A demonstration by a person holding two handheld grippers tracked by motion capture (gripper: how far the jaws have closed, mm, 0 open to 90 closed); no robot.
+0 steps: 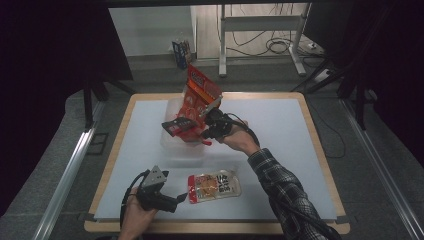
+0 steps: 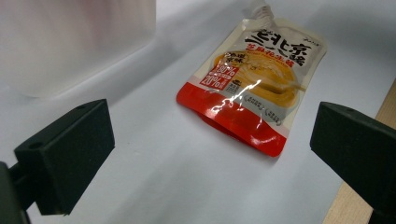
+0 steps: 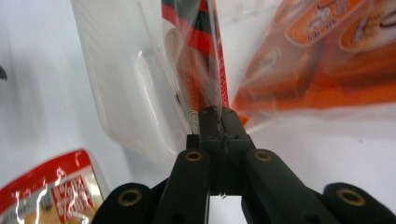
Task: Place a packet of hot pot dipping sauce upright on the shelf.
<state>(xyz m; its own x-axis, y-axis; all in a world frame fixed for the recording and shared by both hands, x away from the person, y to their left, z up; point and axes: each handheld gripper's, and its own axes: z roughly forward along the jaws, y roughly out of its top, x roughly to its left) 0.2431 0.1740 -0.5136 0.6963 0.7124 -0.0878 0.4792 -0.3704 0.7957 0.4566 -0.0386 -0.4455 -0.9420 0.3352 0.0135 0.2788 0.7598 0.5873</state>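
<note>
Right tongs (image 3: 219,116) pinch the red bag (image 1: 198,97) over the tub (image 1: 170,145); left tongs (image 2: 210,149) spread before the pouch (image 2: 254,88).

orange snack bag (image 1: 199,102) | upright, tilted | over clear container (image 1: 172,145)

A dark plaid flannel sleeve (image 1: 287,192) is worn on the right arm; black cabled grippers with brass-ringed pivots are carried.

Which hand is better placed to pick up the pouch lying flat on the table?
Left. The left gripper sits open right beside the sauce pouch, pointed at it. The right gripper is shut on the orange bag over the clear tub.
</note>
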